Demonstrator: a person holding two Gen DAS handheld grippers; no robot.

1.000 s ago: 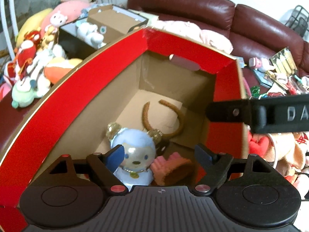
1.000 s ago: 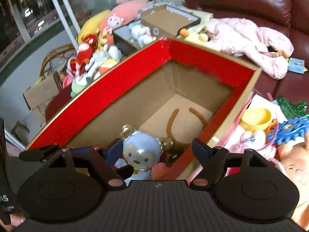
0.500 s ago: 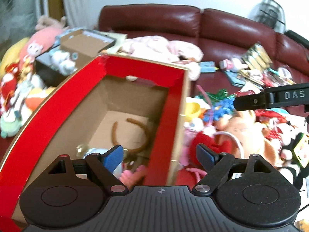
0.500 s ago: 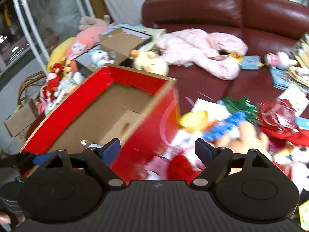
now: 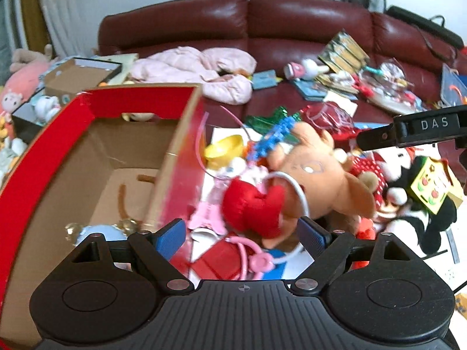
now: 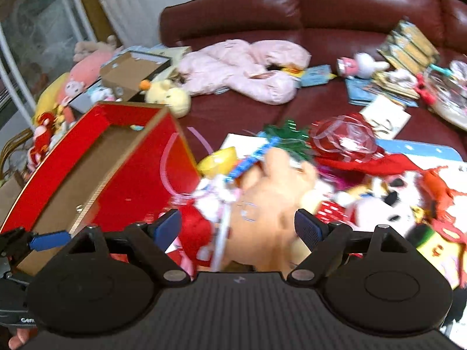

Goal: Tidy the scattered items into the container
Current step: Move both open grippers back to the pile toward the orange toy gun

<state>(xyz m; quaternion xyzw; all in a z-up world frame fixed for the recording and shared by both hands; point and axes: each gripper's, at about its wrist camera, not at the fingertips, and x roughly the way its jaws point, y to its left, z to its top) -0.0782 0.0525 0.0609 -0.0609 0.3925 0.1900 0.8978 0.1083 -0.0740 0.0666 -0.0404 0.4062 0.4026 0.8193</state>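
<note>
The red cardboard box stands at the left; it also shows in the right wrist view. Inside it lie a blue doll and a brown hairband. Scattered toys lie to its right: a tan plush with a red bow, a yellow bowl, a blue gear toy. My left gripper is open and empty above the bow. My right gripper is open and empty above the tan plush.
A dark red sofa runs along the back, strewn with a pink garment, books and small toys. A black-and-white plush lies at the right. Stuffed toys and an open carton pile up at the left.
Both grippers have swung right, from over the inside of the red box to over the scattered toys beside it. Both stay open and empty.
</note>
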